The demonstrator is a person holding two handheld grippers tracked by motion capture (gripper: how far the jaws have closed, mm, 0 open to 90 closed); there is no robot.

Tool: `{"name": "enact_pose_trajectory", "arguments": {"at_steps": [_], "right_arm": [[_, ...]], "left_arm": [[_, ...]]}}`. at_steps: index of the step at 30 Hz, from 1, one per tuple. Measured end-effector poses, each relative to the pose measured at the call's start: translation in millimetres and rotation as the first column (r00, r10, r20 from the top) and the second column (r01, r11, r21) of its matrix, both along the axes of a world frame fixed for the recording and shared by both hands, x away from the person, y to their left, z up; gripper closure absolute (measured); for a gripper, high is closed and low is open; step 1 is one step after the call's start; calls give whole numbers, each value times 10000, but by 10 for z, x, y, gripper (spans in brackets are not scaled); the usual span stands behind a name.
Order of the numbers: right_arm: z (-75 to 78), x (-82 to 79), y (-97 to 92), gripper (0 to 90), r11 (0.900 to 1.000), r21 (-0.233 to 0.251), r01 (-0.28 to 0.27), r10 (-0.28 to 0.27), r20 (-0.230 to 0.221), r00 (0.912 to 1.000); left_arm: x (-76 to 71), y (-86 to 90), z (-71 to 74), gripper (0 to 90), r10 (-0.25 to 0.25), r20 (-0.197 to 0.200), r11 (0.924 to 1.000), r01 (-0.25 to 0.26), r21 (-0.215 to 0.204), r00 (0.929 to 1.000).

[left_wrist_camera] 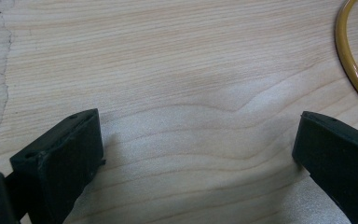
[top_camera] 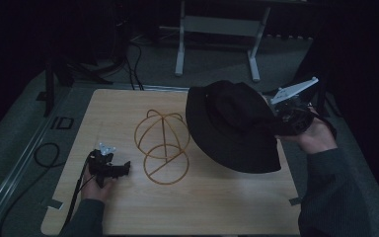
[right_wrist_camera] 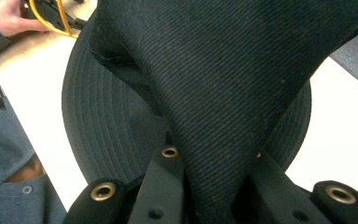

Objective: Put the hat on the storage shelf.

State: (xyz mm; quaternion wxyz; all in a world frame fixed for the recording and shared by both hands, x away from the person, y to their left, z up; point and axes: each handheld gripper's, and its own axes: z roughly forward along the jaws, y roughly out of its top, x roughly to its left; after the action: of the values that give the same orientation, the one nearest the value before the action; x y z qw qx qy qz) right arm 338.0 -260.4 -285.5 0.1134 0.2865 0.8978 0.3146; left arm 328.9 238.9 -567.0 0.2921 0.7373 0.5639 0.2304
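**Black hat held aloft, wire frame waiting**

Black cloth sits pinched in the right tongs (right_wrist_camera: 209,186), jaws clamped on a fold of the hat (top_camera: 232,126), which hangs tilted over the right side of the tabletop (top_camera: 227,207), brim low. Over to the left tongs (left_wrist_camera: 200,158): jaws spread wide, holding nothing, resting on the wood. Just beyond them lies the yellow wire hat frame (top_camera: 162,145), between the two hands at mid-table. The hat lies directly right of that frame, nearly touching it. My read: the hat goes leftward onto the dome, with the left hand (top_camera: 98,190) nearer to steady the wire.
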Motion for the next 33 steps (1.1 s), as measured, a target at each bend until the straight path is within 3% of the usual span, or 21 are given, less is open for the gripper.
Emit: {"name": "enact_pose_trajectory", "arguments": {"at_steps": [18,33], "right_arm": [[154,87,214,867,9968,539,-596,591,117,9982],[236,156,464,866,9913,700,-1115,1102,228,9937]], "left_arm": [[2,-2,0,18,-20,3,10000,20,6,10000],[2,-2,0,19,-19,2,10000,19,3,10000]]}}
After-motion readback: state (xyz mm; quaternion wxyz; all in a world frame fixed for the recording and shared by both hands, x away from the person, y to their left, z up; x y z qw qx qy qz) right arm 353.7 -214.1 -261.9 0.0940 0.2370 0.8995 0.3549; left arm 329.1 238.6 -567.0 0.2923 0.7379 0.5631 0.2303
